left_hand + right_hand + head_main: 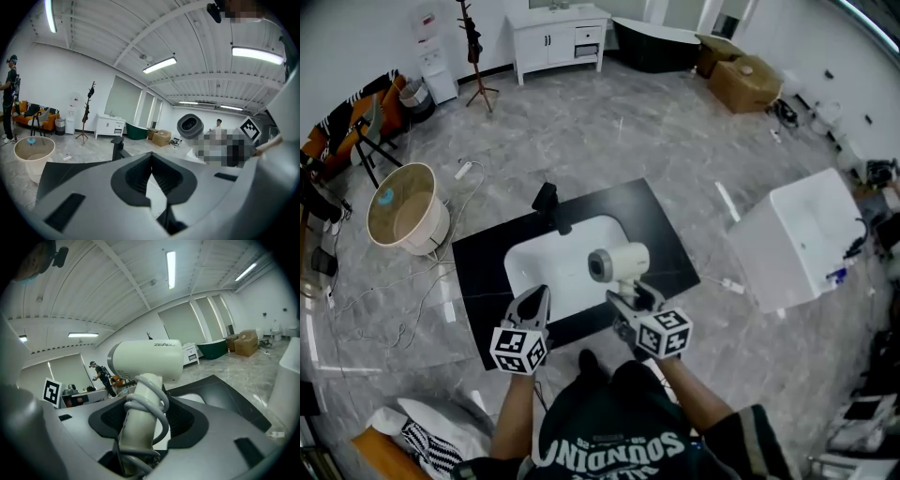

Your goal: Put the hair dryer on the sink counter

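Observation:
A cream hair dryer (619, 262) hangs above the right side of the white basin (548, 272), which is set in the black sink counter (483, 262). My right gripper (628, 298) is shut on the dryer's handle, which has its grey cord wound round it (140, 427); the dryer body (147, 361) sticks up past the jaws, nozzle to the left. My left gripper (536, 298) hovers over the basin's near edge, shut and holding nothing (151, 157). In the left gripper view the dryer's round nozzle (190, 125) faces the camera. A black faucet (548, 202) stands at the counter's far edge.
The counter lies low on a grey marble floor. A round beige tub (405, 208) and loose cables lie to the left. A white box-like unit (802, 239) stands to the right. At the far wall are a white vanity (558, 37), a coat stand (473, 47), a dark bathtub (656, 42) and cardboard boxes (741, 80).

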Tool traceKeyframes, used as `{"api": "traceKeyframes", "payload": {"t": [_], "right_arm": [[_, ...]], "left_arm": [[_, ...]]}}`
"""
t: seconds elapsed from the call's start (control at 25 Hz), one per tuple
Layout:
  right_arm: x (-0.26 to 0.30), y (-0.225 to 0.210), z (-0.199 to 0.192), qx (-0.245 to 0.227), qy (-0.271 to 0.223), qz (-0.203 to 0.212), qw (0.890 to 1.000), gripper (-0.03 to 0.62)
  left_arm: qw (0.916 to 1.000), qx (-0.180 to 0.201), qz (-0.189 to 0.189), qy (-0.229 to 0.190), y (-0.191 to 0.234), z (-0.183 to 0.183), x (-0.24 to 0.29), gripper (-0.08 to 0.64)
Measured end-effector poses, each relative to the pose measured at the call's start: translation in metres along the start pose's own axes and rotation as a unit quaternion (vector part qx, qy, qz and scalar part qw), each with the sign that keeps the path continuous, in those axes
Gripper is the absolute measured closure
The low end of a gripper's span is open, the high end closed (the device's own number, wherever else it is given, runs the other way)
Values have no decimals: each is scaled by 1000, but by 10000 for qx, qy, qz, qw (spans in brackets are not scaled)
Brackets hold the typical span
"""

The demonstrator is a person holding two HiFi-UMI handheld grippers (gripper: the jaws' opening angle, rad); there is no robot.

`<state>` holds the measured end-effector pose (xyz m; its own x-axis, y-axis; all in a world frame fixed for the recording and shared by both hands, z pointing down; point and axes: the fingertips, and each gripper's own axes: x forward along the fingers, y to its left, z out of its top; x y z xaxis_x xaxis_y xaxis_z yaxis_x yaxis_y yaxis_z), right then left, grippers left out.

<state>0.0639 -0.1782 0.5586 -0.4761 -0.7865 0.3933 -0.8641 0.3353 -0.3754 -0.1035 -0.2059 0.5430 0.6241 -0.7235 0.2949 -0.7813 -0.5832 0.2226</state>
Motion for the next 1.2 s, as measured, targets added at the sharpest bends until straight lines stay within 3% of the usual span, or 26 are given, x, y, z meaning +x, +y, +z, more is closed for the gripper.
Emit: {"api": "traceKeyframes", "payload": {"t": [0.6, 1.2], "right_arm": [[28, -21, 34, -177, -41, 64, 9998, 347], [35, -64, 31, -201, 300, 234, 9991, 347]], "left_arm": [[9999, 7, 157, -66, 18, 27, 27, 558], [9992, -214, 331, 77, 5, 19, 65, 558]]}}
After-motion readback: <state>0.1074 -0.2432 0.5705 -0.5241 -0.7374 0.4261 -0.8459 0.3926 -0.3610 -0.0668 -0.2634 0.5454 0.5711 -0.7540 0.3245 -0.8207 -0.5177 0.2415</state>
